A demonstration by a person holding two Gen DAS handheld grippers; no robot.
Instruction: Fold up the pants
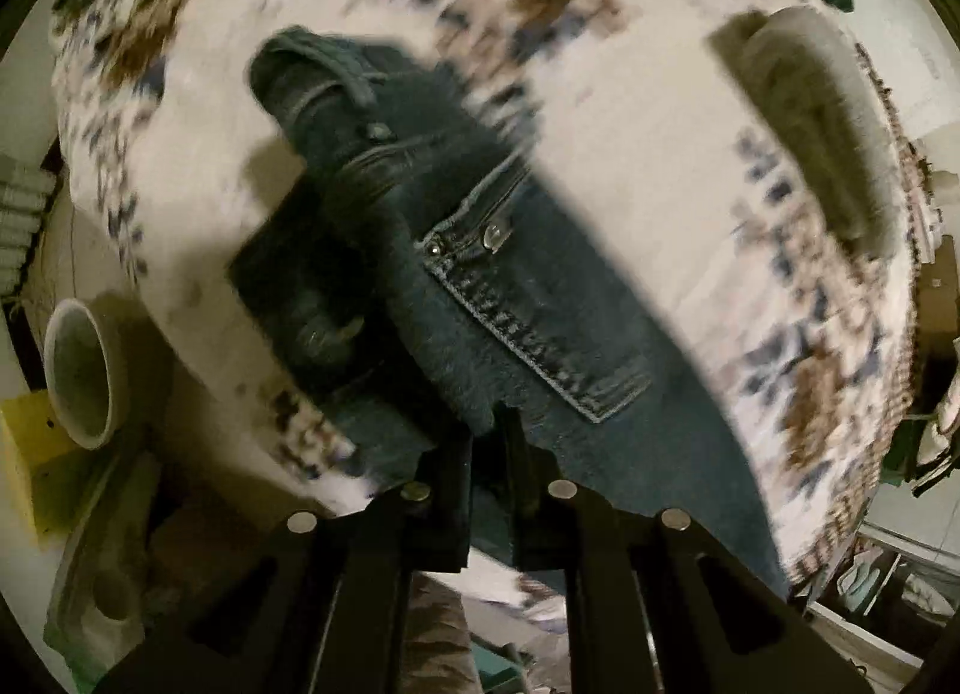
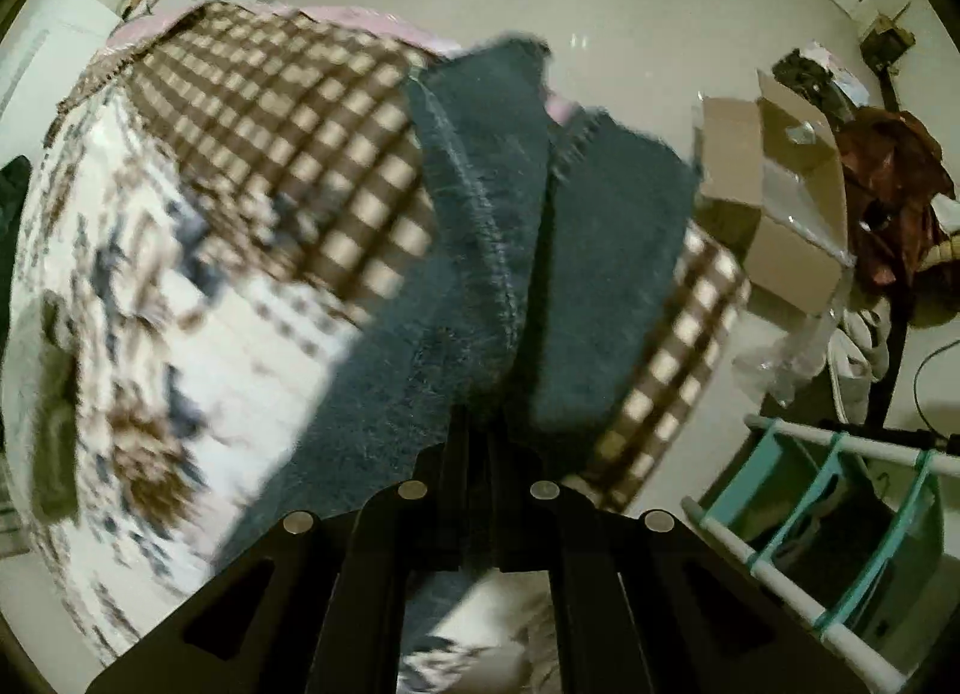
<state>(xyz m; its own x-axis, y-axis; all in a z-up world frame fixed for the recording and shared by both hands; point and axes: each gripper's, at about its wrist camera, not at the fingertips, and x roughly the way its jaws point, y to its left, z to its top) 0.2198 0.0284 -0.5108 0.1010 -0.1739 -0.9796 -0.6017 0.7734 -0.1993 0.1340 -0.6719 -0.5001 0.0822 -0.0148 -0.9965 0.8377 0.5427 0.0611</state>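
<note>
Both the left gripper [image 1: 489,424] and right gripper [image 2: 480,424] are clamped on the jeans [image 1: 474,274], whose denim runs ahead from the jaws across the patterned bedspread [image 1: 630,111]. The lengthwise fold seems in hand. Next, both edges should travel together and land squarely aligned.

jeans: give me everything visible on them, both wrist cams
The jeans are dark blue denim, lying rumpled on a patterned blanket. The left wrist view shows the waist end: a stitched pocket, rivets and a metal button, with fabric bunched to one side. The right wrist view shows the two legs running away side by side over a checked part of the blanket. The left gripper and right gripper are each shut on denim.
</note>
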